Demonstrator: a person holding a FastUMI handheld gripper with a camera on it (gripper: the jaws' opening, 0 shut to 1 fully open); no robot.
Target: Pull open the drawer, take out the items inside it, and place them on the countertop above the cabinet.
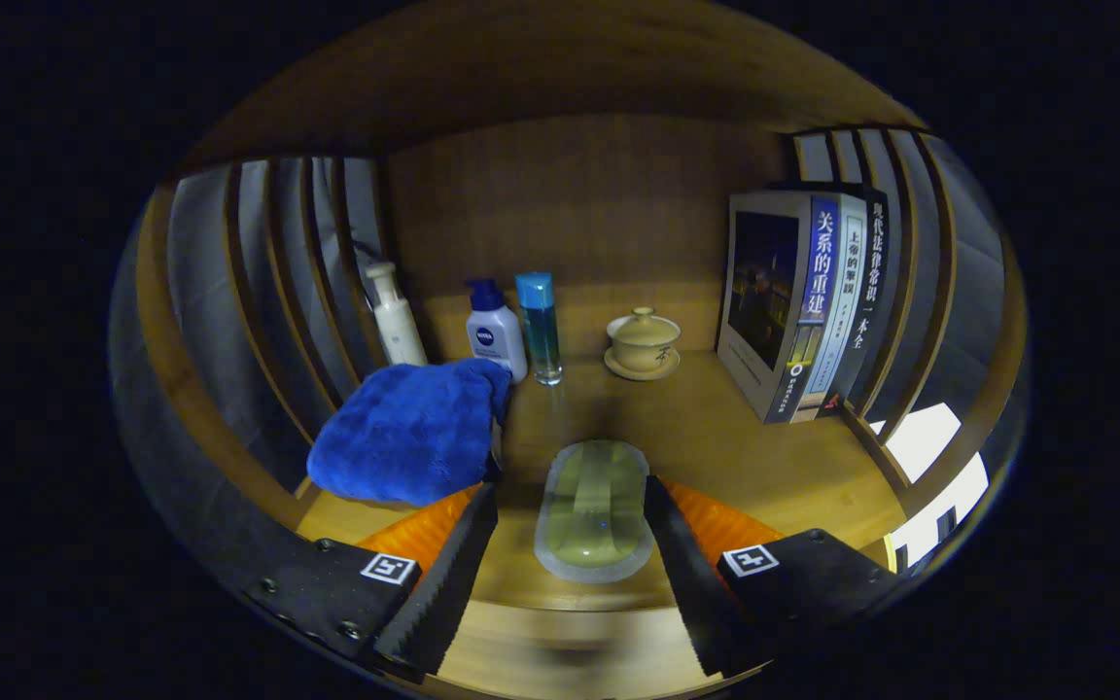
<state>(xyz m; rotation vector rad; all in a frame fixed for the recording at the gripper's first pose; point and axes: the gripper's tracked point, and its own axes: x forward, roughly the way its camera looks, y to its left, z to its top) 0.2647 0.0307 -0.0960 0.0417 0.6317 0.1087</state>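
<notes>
The gripper (570, 544) stands wide open, holding nothing, with an oval case (593, 515) lying flat on the countertop (716, 437) between its fingers, clear of both. Left of the case lies a blue cloth (409, 433). Farther back stand three bottles (497, 331), a lidded cup (644, 342) and, at right, upright books (803, 301).

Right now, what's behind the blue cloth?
Behind the cloth stand a pump bottle and a white bottle; their bases are covered. The open claw straddles a clear case.
</notes>
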